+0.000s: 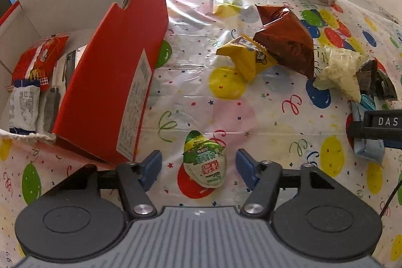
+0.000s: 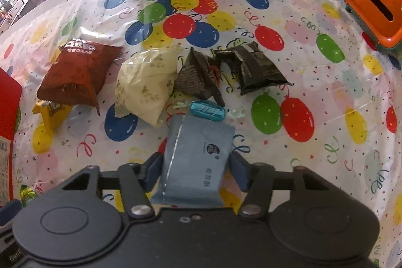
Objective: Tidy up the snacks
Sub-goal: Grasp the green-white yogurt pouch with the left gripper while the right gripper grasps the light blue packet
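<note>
- L gripper point(image 1: 198, 167): fingers spread, straddling green-white snack cup point(image 1: 204, 162) at lower centre of its view; gaps both sides, pads not touching.
- R gripper point(image 2: 194, 171): blue pads pressed on both edges of grey-blue packet point(image 2: 196, 162), lower centre, grasping it.
- Red box point(image 1: 110, 82) at left w/ packets inside.
- Loose on balloon tablecloth point(image 2: 326, 142): brown Oreo pack point(image 2: 78, 72), cream pouch point(image 2: 148, 84), yellow pack point(image 1: 247, 58), dark wrappers point(image 2: 253, 67).

"OREO" on brown packet point(image 2: 78, 72); "DAS" on black claw body point(image 1: 382, 128).
</note>
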Demonstrator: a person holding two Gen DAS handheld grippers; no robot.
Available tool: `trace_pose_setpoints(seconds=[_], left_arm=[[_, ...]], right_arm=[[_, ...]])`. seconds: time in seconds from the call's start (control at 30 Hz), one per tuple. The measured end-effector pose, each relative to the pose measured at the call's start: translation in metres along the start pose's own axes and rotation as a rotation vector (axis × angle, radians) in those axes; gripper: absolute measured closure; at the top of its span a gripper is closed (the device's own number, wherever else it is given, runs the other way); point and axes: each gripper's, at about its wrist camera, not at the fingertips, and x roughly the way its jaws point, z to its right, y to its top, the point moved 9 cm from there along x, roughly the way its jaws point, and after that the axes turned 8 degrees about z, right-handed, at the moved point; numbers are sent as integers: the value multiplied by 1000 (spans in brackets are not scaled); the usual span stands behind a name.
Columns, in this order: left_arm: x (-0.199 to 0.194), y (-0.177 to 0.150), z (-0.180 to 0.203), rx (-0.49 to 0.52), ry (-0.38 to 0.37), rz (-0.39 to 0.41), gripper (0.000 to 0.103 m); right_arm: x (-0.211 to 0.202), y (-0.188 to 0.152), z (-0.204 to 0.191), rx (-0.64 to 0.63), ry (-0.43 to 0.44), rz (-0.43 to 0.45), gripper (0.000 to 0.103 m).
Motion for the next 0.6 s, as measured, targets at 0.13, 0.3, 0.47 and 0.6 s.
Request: trace_pose_setpoints(seconds=[0.13,0.3,0.47,0.6], left_arm=[[-3,1,0,9,-4,10,62],[-4,2,0,19,-14,14,70],[-5,1,-2,10,-29,8,70],[-7,-1,-1,3,-53,0,70]], right_arm=[[-3,-1,4,-7,17,12,55],[-7,-6,11,3,30,20,56],[-15,-11,19,3,30,31,56],[-21,-14,24,-3,26,33,56]])
